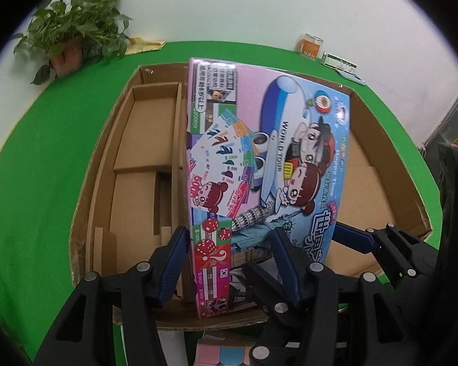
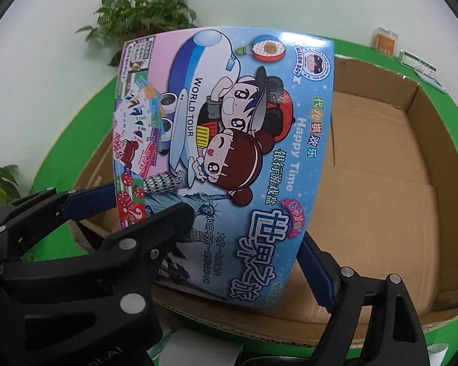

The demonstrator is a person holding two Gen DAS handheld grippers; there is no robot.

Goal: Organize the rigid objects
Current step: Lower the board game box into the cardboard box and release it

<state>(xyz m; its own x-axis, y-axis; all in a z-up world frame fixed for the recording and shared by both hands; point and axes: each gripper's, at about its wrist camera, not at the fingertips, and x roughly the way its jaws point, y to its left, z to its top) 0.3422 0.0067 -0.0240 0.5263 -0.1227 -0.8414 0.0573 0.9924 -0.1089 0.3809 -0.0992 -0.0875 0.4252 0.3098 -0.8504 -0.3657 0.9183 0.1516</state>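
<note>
Nearest of all, down at the bottom edge of the left wrist view, sits a pastel cube [image 1: 221,355] with pink and blue faces, just outside the near wall of the cardboard box [image 1: 91,189]. Over that box the left gripper [image 1: 229,262] clamps the near left corner of the colourful game box [image 1: 259,158], one blue finger against its narrow side edge and the other lying on the printed top. To the left of the game box, inside the cardboard box, lies a smaller open cardboard tray [image 1: 151,128], and beyond the cardboard box's far left corner a potted plant [image 1: 73,36] stands on the green tabletop [image 1: 24,183]. The game box itself is tilted over the middle of the cardboard box, its near end low and its far end raised. On its right, the right gripper [image 2: 238,250] grips the same near end, one black arm over the printed face and a blue finger at the right edge. Past the cardboard box's far right corner stand an orange jar [image 1: 310,45] and a small white packet [image 1: 340,62].
</note>
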